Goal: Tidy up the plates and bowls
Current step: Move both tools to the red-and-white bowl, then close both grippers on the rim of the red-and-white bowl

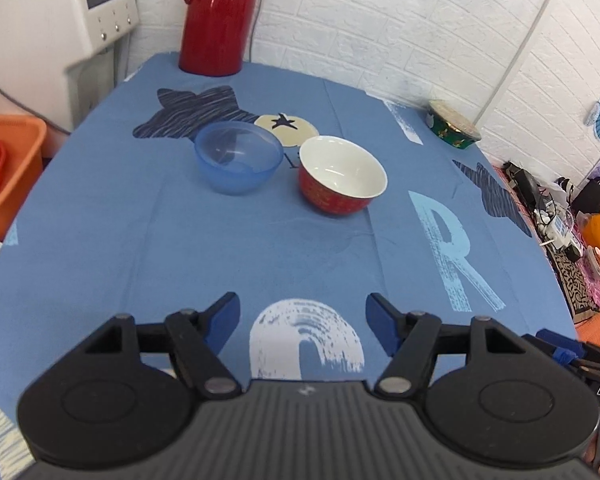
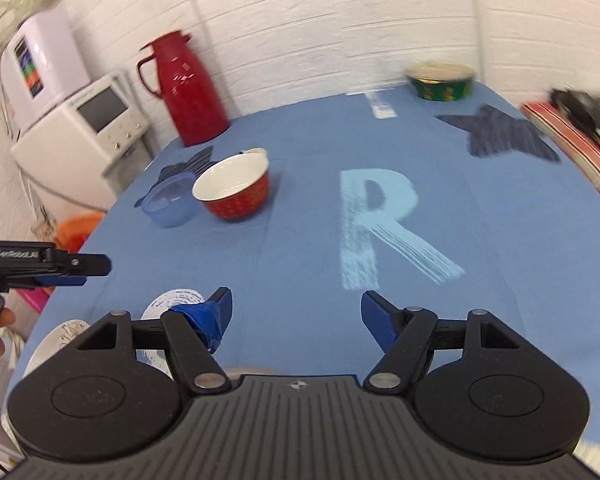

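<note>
A clear blue plastic bowl (image 1: 239, 157) and a red bowl with a white inside (image 1: 342, 175) stand side by side on the blue tablecloth, apart from each other. My left gripper (image 1: 302, 322) hovers open well short of them, nothing between its blue pads. In the right wrist view the red bowl (image 2: 233, 185) and the blue bowl (image 2: 171, 199) sit far to the left of my right gripper (image 2: 296, 312), which is open and holds nothing. The left gripper (image 2: 76, 270) shows at the left edge, held by a hand. A green patterned bowl (image 1: 453, 125) sits at the far right corner.
A tall red thermos (image 1: 216, 16) stands at the back of the table. A white appliance (image 1: 56, 12) and an orange basket (image 1: 8, 168) lie off the left edge. Clutter lies beyond the right edge (image 1: 560, 216). A white plate (image 2: 56, 344) shows low at the left.
</note>
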